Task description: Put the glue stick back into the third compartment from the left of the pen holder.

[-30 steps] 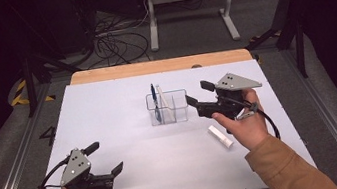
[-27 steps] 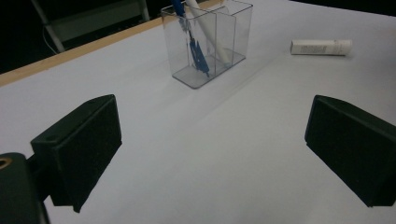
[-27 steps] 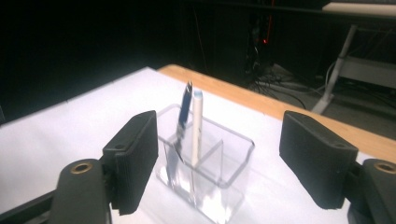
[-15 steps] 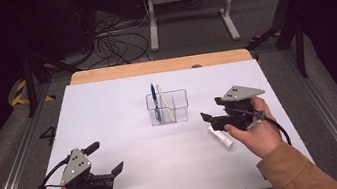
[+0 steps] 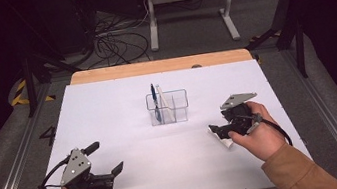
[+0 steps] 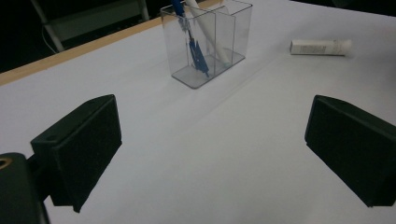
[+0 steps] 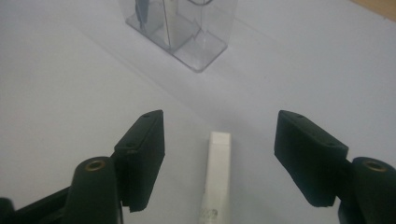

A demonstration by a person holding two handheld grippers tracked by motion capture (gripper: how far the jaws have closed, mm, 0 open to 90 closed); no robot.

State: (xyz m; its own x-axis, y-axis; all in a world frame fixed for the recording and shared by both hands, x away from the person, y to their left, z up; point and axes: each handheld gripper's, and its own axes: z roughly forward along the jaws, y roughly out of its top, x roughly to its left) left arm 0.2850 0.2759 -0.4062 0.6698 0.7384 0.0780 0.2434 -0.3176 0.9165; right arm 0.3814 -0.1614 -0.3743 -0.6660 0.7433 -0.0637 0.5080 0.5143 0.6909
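The small white tube [image 7: 217, 175] lies flat on the white table [image 5: 108, 108], near the clear organizer [image 5: 168, 107] on the person's right and well apart from its walls. The right gripper [image 7: 219, 154] straddles it, jaws spread on either side with gaps to both pads; they have just been closing, and nothing is pinched yet. The pick-up therefore looks about to begin: the squeeze, the lift and the carry remain. The organizer already holds a blue pen [image 5: 155, 101] and a white stick [image 5: 162, 103] upright. The left gripper [image 5: 108, 159] rests near the table's front edge, far from the organizer, spread and empty.
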